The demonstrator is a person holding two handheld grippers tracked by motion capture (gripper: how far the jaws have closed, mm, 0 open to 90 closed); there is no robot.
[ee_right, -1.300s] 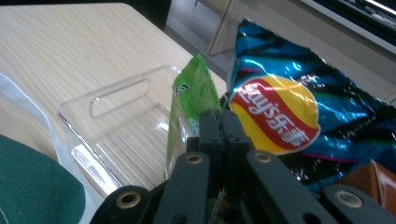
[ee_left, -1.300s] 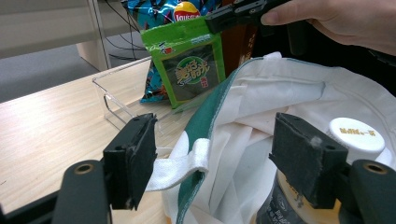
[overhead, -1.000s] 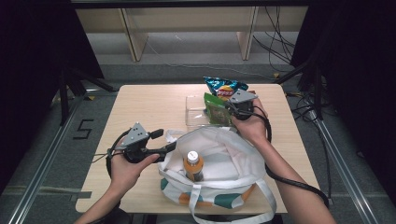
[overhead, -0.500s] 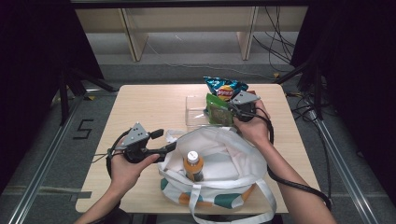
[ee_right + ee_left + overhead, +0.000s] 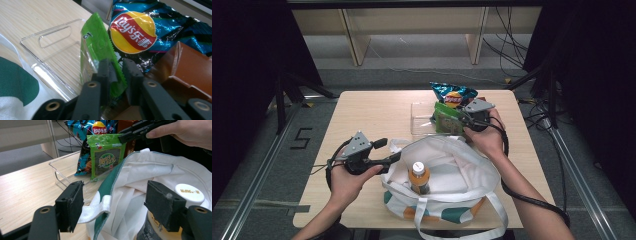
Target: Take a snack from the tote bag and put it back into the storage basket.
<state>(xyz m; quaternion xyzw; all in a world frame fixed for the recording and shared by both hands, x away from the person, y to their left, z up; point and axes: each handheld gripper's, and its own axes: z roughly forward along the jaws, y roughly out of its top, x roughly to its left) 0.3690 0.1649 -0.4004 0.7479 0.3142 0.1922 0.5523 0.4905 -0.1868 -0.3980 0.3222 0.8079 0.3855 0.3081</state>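
The right tongs [image 5: 117, 72] have just been opening, their jaws now slightly parted around the top edge of the flat green foil snack packet [image 5: 98, 53], which stands upright in the clear plastic tray [image 5: 50, 50] just ahead of them. The left tongs [image 5: 120, 202] stand released, straddling the rim of the white-and-green cloth tote bag [image 5: 140, 175] on the pale wooden worktop [image 5: 372, 115].

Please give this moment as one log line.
left gripper: open at bag | right gripper: fingers just opening, green packet between | bottle: in bag
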